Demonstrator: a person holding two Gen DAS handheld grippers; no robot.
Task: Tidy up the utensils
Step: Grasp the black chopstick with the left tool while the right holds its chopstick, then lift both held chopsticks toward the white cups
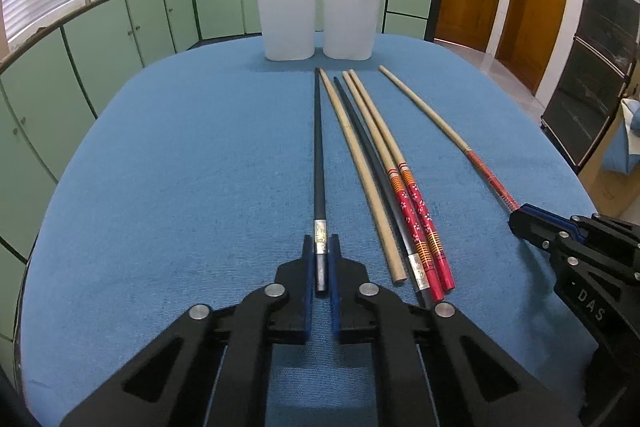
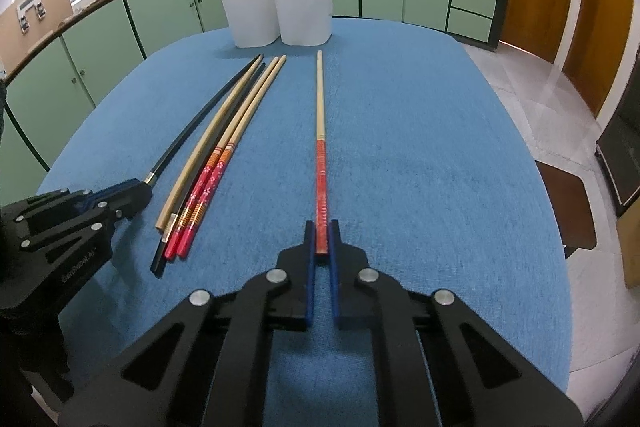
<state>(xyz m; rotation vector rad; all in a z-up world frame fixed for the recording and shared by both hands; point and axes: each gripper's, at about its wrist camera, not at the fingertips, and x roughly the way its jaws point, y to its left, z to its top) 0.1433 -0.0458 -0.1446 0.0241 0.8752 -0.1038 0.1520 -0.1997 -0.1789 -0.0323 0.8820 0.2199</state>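
- Left wrist view: the left gripper [image 1: 321, 259] has its jaws drawn narrow around the handle end of the black chopstick [image 1: 318, 155], the blue pads either side of the silver band. The stick lies straight ahead along the finger line, its tip toward the holder [image 1: 320, 15], and seems to rest flat on the blue cloth [image 1: 180, 167].
- To do this pick well, I would squeeze squarely across the handle, lift the butt end a little before moving, and keep the stick in line so it does not pivot in the pads.
- Just to the right lie a plain stick [image 1: 356, 163], a second black one [image 1: 372, 163] and a red pair [image 1: 416, 223], close enough that a sideways drift could nudge them.
- The right gripper [image 1: 520, 223] shows at the right edge, on the end of the red stick [image 1: 440, 123].
- Right wrist view: the right gripper [image 2: 321, 241] is closed narrow on the red handle end of the red stick [image 2: 320, 131], which runs straight away toward the holder [image 2: 276, 3].
- Only the very end sits between the pads, so a firm, level lift is called for; the long free end could dip or swing.
- The left gripper [image 2: 140, 187] sits at the left, on the black chopstick [image 2: 200, 123].
- Both holder cups already hold a stick, so each new one should go in tip down beside its like.
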